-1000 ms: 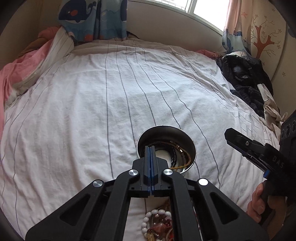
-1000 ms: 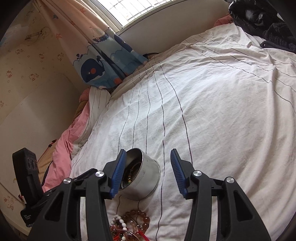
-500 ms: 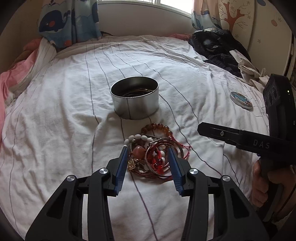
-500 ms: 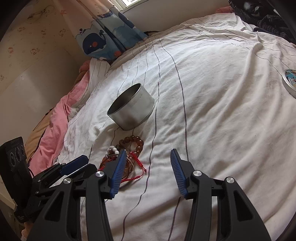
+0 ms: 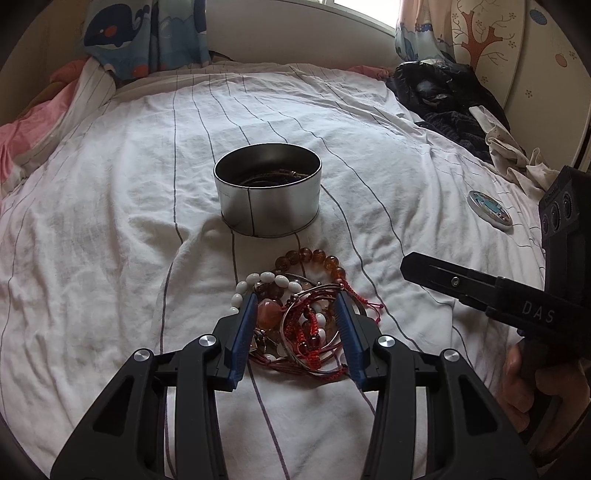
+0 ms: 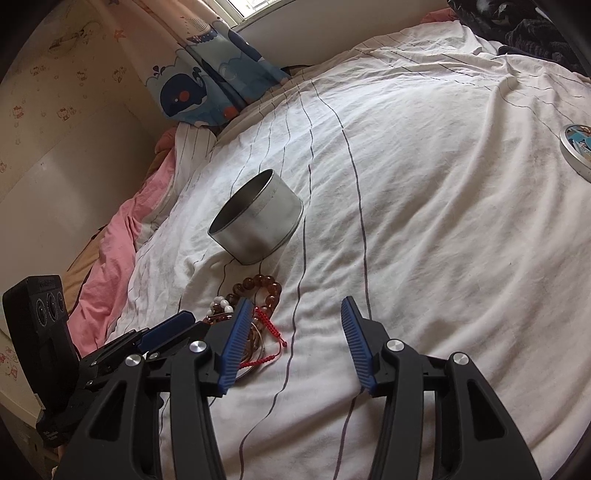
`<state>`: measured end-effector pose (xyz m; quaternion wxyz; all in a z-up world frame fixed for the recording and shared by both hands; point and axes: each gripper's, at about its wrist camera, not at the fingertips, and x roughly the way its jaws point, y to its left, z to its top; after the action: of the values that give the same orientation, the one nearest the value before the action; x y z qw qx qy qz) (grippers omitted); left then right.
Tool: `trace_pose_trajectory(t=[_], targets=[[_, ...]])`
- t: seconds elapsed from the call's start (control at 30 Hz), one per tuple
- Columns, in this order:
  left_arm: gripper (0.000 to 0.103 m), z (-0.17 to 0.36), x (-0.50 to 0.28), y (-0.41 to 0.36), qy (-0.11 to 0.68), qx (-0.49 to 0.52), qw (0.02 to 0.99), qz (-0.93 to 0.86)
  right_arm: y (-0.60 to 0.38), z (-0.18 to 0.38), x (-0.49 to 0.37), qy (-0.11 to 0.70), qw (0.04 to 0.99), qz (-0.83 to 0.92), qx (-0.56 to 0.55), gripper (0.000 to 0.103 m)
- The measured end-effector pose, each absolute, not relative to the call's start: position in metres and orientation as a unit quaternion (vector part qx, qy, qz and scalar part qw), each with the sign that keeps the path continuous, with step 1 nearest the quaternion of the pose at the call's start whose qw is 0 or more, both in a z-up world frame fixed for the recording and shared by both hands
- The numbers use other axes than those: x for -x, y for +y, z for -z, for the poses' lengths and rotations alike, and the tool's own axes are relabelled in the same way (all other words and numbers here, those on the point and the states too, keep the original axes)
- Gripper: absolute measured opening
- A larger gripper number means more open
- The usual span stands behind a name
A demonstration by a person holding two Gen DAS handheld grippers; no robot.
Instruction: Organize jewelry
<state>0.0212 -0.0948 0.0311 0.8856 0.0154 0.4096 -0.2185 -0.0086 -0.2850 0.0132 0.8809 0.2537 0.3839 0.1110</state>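
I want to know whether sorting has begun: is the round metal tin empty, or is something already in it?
Not empty. The left wrist view shows dark cords and a thin brown strand inside the open tin; how many pieces, I cannot tell.

Striped white sheet (image 5: pixel 110 206), whale curtain (image 6: pixel 195 92), pink bedding (image 6: pixel 107 254), dark clothes pile (image 5: pixel 439 96), tree-print wall (image 5: pixel 491 33)

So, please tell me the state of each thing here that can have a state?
Round tin: upright, lid off, some cords already inside.
Tin lid: lying flat on the bedsheet, apart from the tin.
Jewelry pile: tangled, on the sheet, not lifted.
Left tool: open, straddling the pile.
Right tool: open, empty.
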Motion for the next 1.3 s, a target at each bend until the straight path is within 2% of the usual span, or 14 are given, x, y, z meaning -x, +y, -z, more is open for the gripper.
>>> trace_pose_trajectory(t=[0.07, 0.17, 0.27, 0.3, 0.33, 0.43, 0.7, 0.87, 1.3], targets=[[0.04, -0.031, -0.021, -0.097, 0.41, -0.017, 0.885, 0.22, -0.285, -0.013, 0.009, 0.384, 0.881, -0.111, -0.255, 0.05], [0.032, -0.031, -0.022, -0.1, 0.413, -0.023, 0.883, 0.219, -0.285, -0.013, 0.009, 0.383, 0.881, -0.111, -0.255, 0.05], [0.019, -0.03, -0.022, -0.103, 0.419, -0.03, 0.882, 0.215, -0.285, -0.013, 0.008, 0.383, 0.881, -0.11, -0.256, 0.05], [0.011, -0.029, -0.022, -0.104, 0.422, -0.033, 0.881, 0.213, -0.285, -0.013, 0.009, 0.383, 0.881, -0.11, -0.256, 0.05], [0.007, -0.029, -0.022, -0.103, 0.424, -0.034, 0.88, 0.212, -0.286, -0.012, 0.009, 0.383, 0.881, -0.11, -0.257, 0.05], [0.003, -0.032, -0.019, -0.099, 0.424, -0.026, 0.879, 0.216, -0.287, -0.012, 0.009, 0.383, 0.88, -0.108, -0.257, 0.05], [0.0, -0.061, -0.003, -0.051, 0.401, 0.036, 0.891, 0.209, -0.287, -0.013, 0.01, 0.386, 0.881, -0.107, -0.252, 0.05], [0.0, -0.062, -0.007, -0.03, 0.408, 0.042, 0.89, 0.201, -0.279, -0.014, 0.01, 0.391, 0.883, -0.112, -0.233, 0.05], [0.001, -0.025, -0.035, -0.099, 0.442, -0.045, 0.86, 0.25, -0.285, -0.009, 0.008, 0.393, 0.88, -0.105, -0.244, 0.05]])
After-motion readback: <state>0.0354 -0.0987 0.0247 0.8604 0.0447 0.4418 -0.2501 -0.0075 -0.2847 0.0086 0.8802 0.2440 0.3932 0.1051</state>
